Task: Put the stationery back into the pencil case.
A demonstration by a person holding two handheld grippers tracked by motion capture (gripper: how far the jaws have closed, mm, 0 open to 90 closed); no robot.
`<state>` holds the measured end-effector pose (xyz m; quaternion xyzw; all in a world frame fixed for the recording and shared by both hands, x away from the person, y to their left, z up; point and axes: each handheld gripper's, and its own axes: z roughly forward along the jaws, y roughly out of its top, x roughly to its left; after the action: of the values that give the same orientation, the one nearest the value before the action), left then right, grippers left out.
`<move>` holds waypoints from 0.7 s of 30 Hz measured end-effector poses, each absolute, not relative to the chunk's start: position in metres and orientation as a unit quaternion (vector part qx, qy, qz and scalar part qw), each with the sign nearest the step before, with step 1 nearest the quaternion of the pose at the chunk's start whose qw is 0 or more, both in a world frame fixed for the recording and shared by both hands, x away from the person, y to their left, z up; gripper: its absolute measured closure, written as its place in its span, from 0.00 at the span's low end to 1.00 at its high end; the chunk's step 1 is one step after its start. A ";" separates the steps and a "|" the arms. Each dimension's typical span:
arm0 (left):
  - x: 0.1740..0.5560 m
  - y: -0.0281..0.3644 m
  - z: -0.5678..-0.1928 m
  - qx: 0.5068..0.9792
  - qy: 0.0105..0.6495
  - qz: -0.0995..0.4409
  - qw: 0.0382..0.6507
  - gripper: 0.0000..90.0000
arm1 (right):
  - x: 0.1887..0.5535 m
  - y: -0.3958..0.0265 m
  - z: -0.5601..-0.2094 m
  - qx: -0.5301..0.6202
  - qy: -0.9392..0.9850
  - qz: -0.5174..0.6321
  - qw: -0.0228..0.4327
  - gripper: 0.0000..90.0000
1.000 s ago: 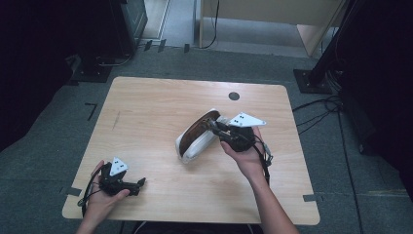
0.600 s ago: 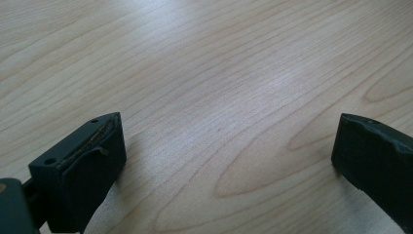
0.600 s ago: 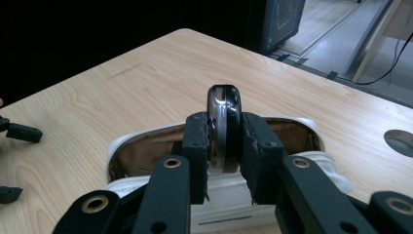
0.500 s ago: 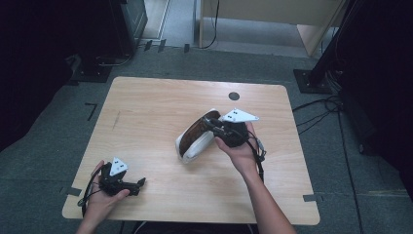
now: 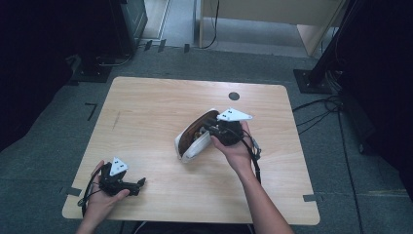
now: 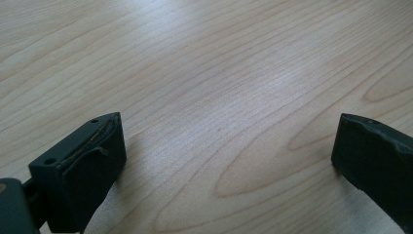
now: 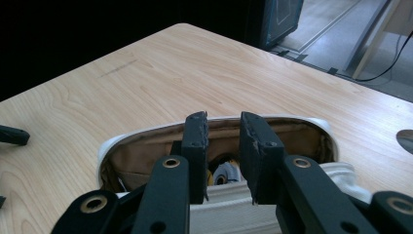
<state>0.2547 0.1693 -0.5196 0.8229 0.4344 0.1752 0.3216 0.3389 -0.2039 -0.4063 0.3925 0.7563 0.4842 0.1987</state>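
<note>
A white pouch (image 5: 192, 146) with a brown lining lies open on the wooden table (image 5: 146, 107), its mouth facing up and left. Small yellow and grey items (image 7: 225, 173) sit inside the pouch (image 7: 146, 151). My right gripper (image 5: 207, 127) reaches over the pouch's near rim from the right. Seen along the right gripper (image 7: 224, 119), its jaws stand almost together with only a narrow slit, above the opening, and nothing shows pinched between them. My left gripper (image 5: 140, 184) rests at the table's near left corner. Its jaws (image 6: 229, 119) are wide apart over bare wood.
A black round hole (image 5: 234, 96) marks the table's far side, right of centre. Dark equipment stands (image 5: 311, 78) and cables (image 5: 316, 112) sit on the grey floor around the table. Bare wood stretches left and beyond the pouch.
My right gripper has slid a little to the left, farther over the pouch's rim. The pouch and the left gripper have stayed where they were.
</note>
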 end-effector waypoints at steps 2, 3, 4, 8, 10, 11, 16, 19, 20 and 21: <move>0.255 0.169 -0.520 0.822 0.435 0.176 0.322 0.00 | 0.338 -0.207 -0.406 0.394 0.754 0.486 0.202 0.81; 0.255 0.169 -0.520 0.822 0.435 0.176 0.322 0.00 | 0.337 -0.209 -0.405 0.396 0.752 0.487 0.203 0.80; 0.255 0.169 -0.520 0.822 0.435 0.176 0.322 0.00 | 0.336 -0.211 -0.405 0.397 0.750 0.487 0.205 0.80; 0.255 0.169 -0.520 0.822 0.435 0.176 0.322 0.00 | 0.332 -0.220 -0.403 0.402 0.743 0.491 0.211 0.77; 0.255 0.169 -0.520 0.822 0.435 0.176 0.322 0.00 | 0.330 -0.225 -0.403 0.404 0.742 0.492 0.212 0.75; 0.255 0.169 -0.520 0.822 0.435 0.176 0.322 0.00 | 0.328 -0.228 -0.403 0.404 0.740 0.493 0.216 0.73; 0.255 0.169 -0.520 0.823 0.434 0.176 0.322 0.00 | 0.321 -0.241 -0.404 0.409 0.729 0.504 0.214 0.48; 0.255 0.169 -0.520 0.823 0.434 0.176 0.322 0.00 | 0.316 -0.247 -0.405 0.421 0.723 0.500 0.223 0.17; 0.255 0.169 -0.520 0.823 0.435 0.176 0.322 0.00 | 0.315 -0.248 -0.405 0.422 0.725 0.494 0.227 0.09; 0.255 0.169 -0.520 0.823 0.435 0.176 0.322 0.00 | 0.314 -0.250 -0.406 0.424 0.727 0.493 0.222 0.03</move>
<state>0.2548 0.1692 -0.5196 0.8227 0.4345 0.1758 0.3217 0.3139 -0.2504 -0.4062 0.4239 0.7268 0.4929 0.2216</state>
